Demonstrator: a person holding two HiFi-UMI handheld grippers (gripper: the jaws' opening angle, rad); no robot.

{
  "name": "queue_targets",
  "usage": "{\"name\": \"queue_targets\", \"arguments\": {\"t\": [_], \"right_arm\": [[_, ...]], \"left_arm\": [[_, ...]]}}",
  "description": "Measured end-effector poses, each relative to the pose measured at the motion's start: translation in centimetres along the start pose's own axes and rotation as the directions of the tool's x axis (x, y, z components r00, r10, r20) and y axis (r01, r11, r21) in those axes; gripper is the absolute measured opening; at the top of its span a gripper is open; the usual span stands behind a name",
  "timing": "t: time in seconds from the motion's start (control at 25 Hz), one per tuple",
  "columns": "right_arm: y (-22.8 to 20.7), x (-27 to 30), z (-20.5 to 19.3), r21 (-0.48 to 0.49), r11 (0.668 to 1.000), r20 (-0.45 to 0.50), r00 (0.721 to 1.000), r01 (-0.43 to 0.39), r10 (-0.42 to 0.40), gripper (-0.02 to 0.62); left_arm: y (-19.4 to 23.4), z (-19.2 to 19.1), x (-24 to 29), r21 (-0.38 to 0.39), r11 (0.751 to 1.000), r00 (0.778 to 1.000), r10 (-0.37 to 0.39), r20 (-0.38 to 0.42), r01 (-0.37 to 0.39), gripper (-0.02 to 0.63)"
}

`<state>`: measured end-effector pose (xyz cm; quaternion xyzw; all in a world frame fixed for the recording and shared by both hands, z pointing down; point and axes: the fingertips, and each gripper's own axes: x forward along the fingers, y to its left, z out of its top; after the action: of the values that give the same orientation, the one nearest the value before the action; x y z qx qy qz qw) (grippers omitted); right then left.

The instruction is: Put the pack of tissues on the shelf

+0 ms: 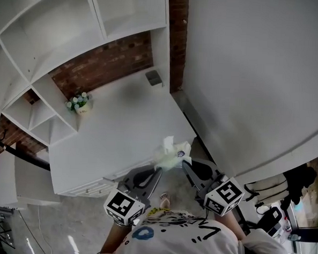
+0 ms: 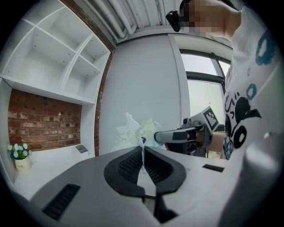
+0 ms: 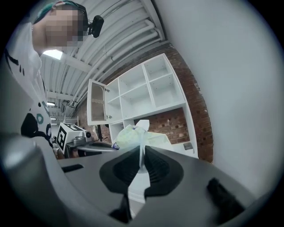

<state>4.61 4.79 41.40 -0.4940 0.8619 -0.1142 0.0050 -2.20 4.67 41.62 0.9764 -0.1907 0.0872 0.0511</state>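
Note:
The pack of tissues (image 1: 172, 151) is a pale green-white soft plastic pack with a white tissue sticking out of its top. It hangs just above the front edge of the white counter (image 1: 121, 132). My left gripper (image 1: 159, 171) is shut on the pack's thin plastic edge from the left. My right gripper (image 1: 184, 164) is shut on its edge from the right. In the left gripper view the film of the pack (image 2: 137, 132) is pinched in the left gripper (image 2: 143, 148). In the right gripper view the pack (image 3: 132, 135) is pinched the same way in the right gripper (image 3: 142, 148).
White shelf compartments (image 1: 57, 31) rise over a brick back wall (image 1: 106, 61). A small pot of white flowers (image 1: 79, 104) and a grey block (image 1: 154, 78) stand on the counter. A tall white panel (image 1: 259, 76) closes the right side. Drawers lie under the counter's front.

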Motion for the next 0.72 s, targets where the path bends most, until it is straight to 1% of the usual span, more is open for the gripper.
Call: {"name": "queue_targets", "arguments": {"t": [0.24,0.44,0.56,0.72], "right_arm": [[-1.9,2.9,0.0,0.019,1.0,0.002,1.0,0.007,-0.007,0.04],[-3.0,5.7,0.2,0.043,0.999,0.005,1.0,-0.005,0.004,0.04],[-3.5,7.6,0.5,0.028,1.0,0.001,1.0,-0.006,0.006,0.04],[-3.7,9.6,0.2,0.008,1.0,-0.021,1.0,0.002,-0.002,0.04]], "left_arm": [[3.0,-0.6,1.2,-0.002,1.0,1.0,-0.022,-0.015,0.022,0.017],[5.8,-0.3,1.8,0.004,1.0,1.0,-0.016,-0.018,0.016,0.017],[7.5,-0.3,2.0,-0.001,1.0,1.0,-0.016,-0.019,0.016,0.017],[9.9,-0.7,2.3,-0.023,1.0,1.0,0.012,-0.025,-0.013,0.017]]}}
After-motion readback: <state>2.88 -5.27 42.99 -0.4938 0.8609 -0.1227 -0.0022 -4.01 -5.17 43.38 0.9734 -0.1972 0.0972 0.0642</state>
